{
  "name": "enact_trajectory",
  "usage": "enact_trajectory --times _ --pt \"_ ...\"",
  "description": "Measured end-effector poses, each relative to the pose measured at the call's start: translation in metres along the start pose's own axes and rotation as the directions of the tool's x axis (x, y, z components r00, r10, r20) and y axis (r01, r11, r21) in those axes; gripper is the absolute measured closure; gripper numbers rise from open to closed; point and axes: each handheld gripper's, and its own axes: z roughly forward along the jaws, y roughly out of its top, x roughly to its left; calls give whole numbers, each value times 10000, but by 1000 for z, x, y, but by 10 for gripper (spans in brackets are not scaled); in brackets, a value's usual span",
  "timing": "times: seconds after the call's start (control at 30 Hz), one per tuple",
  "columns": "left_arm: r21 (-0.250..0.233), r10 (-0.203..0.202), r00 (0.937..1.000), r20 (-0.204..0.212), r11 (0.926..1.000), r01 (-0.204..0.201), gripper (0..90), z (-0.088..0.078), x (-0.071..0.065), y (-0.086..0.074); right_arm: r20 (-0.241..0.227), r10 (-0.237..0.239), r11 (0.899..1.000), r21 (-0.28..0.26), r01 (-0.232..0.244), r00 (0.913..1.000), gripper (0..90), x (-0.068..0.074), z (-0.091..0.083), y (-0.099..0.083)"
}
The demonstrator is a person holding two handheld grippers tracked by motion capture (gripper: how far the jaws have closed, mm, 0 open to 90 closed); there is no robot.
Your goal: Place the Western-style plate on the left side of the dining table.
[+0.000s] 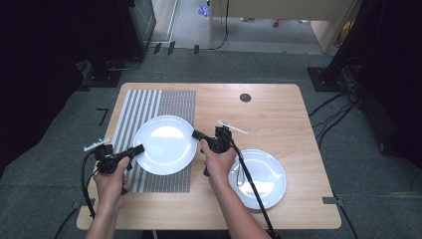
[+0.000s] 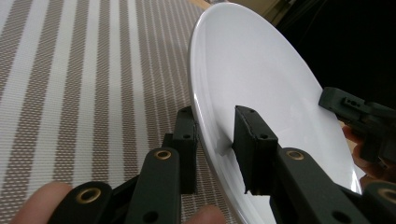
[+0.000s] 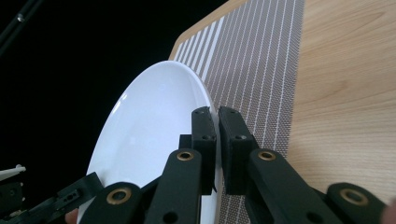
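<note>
You are holding the white plate (image 1: 165,144) over the striped mat (image 1: 171,102) from both sides, your left gripper (image 2: 215,140) and right gripper (image 3: 215,135) each clenching its rim, so the grasp looks done and setting it down is remaining

White plate (image 1: 164,144) over striped mat (image 1: 149,107), rim gripped both sides.

Light wooden table (image 1: 278,114), striped woven placemat (image 1: 149,107) along its left side reaching from the far edge toward the near edge, white plate (image 1: 266,181) near the right near corner, small dark round disc (image 1: 245,97) by the far edge.
</note>
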Motion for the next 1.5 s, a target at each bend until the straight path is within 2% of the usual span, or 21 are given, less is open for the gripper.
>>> enact_trajectory --times 0.13,0.4,0.57,0.83,1.1,1.3,1.4,1.5 --pt "74 -99 9998 -154 9999 100 720 3 9 1 151 152 9996 236 -155 9998 865 -2 14 0" --pt "74 -348 9984 -455 9994 352 720 10 26 4 312 294 9988 375 -306 9991 864 -7 38 -2" --pt "79 -465 9962 -742 9989 472 718 18 35 4 484 238 9991 352 -255 9985 861 -10 54 -4" --pt "98 -704 9923 -1023 9974 718 720 28 51 7 619 607 9976 300 -627 9962 862 -19 76 -10" --pt "147 -793 9902 -1150 9966 816 720 41 58 12 1062 475 9986 195 -498 9932 855 -25 92 -9" --pt "-315 -1055 9844 -1410 9943 1021 721 45 67 16 1102 130 9999 34 -134 9938 853 -20 103 -9" --pt "-351 -1286 9814 -1422 9916 1248 724 50 71 16 1228 24 10000 -44 -19 9924 849 -19 108 -9" --pt "-273 -1319 9816 -1381 9912 1293 723 53 73 19 1388 -40 9999 -153 62 9903 848 -19 113 -7"
